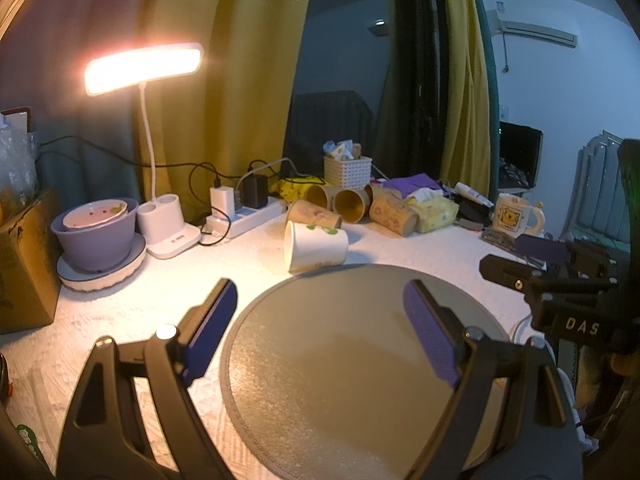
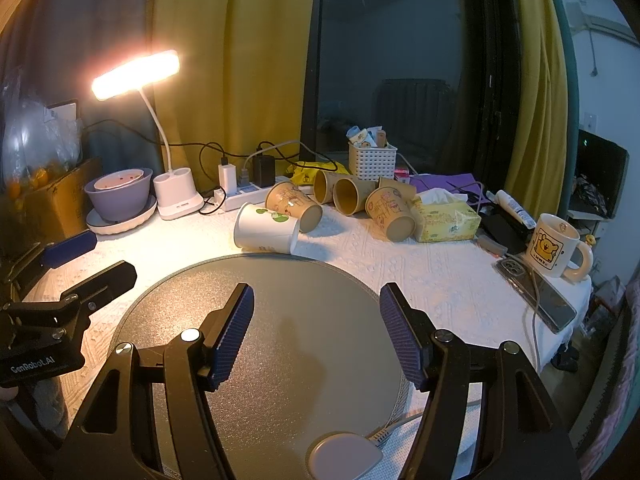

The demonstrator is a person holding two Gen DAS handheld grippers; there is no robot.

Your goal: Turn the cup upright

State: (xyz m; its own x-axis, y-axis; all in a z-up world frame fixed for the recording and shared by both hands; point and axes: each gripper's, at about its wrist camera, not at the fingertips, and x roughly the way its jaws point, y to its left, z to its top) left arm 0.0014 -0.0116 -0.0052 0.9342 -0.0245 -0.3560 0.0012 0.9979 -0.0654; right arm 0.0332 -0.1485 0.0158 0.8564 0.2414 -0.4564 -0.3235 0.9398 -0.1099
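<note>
A white paper cup with green prints lies on its side just beyond the far edge of a round grey mat. It also shows in the right wrist view, its mouth facing left. My left gripper is open and empty above the mat, short of the cup. My right gripper is open and empty above the mat. The right gripper also shows at the right edge of the left wrist view; the left gripper shows at the left edge of the right wrist view.
Several brown paper cups lie on their sides behind the white cup. A lit desk lamp, purple bowl, power strip, white basket, tissue pack, bear mug and phone ring the table.
</note>
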